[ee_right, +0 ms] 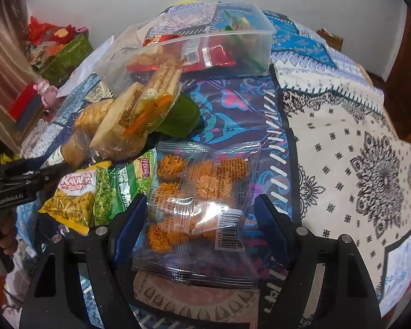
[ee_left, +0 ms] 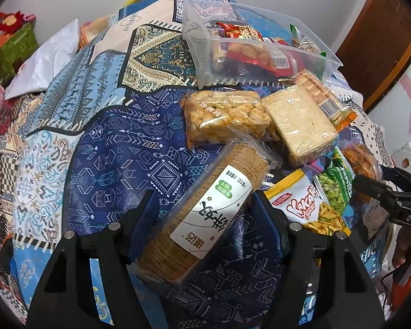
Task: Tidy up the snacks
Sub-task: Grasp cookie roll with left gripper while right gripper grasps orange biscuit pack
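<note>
1. Blue patterned cloth point(ee_left: 101, 181) is covering the desk, and the snacks are lying on it in a loose cluster.
2. Left tongs point(ee_left: 205, 219) are standing wide, with a sleeve of round brown crackers point(ee_left: 205, 213) lying tilted between the two fingers; the fingers are sitting just beside the sleeve, and whether either is touching it cannot be told.
3. Beyond the sleeve, a golden puffed bar point(ee_left: 224, 115) and a pale rice cake block point(ee_left: 301, 123) are lying side by side, touching each other.
4. Farther away, a clear plastic bin point(ee_left: 197, 52) is sitting on the cloth, already holding red and green snack packets.
5. Right tongs point(ee_right: 202, 219) are also spread wide, framing a clear packet of orange biscuits point(ee_right: 202, 200) that is lying flat on the cloth between the fingers, apart from both.
6. Left of that packet, a green pea bag point(ee_right: 115, 189) and a yellow chip bag point(ee_right: 71, 200) are resting beside each other, overlapping at the edges.
7. In the right wrist view, a wrapped stack of square crackers point(ee_right: 161, 82) is leaning on the rice cake block near the bin, with a green round object point(ee_right: 183, 115) lying just behind it.
8. Far left, a white bag point(ee_left: 49, 57) is lying at the edge of the cloth.
</note>
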Demonstrator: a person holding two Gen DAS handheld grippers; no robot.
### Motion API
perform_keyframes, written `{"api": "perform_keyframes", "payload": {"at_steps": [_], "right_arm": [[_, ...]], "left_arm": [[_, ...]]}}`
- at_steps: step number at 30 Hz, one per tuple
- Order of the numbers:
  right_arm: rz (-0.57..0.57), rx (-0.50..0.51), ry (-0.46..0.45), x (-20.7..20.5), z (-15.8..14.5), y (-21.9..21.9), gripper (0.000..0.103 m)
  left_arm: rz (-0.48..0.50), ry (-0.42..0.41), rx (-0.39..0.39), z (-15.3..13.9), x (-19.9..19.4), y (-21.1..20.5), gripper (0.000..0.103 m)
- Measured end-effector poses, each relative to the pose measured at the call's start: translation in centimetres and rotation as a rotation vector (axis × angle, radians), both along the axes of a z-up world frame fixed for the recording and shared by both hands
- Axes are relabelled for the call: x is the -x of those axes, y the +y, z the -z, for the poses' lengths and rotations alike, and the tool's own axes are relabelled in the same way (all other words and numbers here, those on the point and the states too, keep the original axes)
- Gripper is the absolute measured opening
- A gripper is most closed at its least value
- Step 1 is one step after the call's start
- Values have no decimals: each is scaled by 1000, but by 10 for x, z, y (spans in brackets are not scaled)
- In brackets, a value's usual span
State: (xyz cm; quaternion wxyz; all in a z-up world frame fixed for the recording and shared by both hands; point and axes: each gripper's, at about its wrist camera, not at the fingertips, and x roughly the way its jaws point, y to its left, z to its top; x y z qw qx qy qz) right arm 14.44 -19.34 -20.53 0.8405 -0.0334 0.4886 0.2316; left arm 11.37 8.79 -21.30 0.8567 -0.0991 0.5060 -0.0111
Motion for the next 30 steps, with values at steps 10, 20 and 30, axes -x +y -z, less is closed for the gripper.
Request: {"api": "perform_keyframes", "payload": {"at_steps": [10,20,30], "right_arm": [[31,-17,-20,2,-4,-12,56],[47,-27,-67,5,-23,-21,55],[64,-36,-158,-5,-52,-21,55]], "left_arm": [[34,31,-8,1,11,-11,53],[24,4,25,1,3,-12,37],[-13,-89,7,-34,18,-8,35]]}}
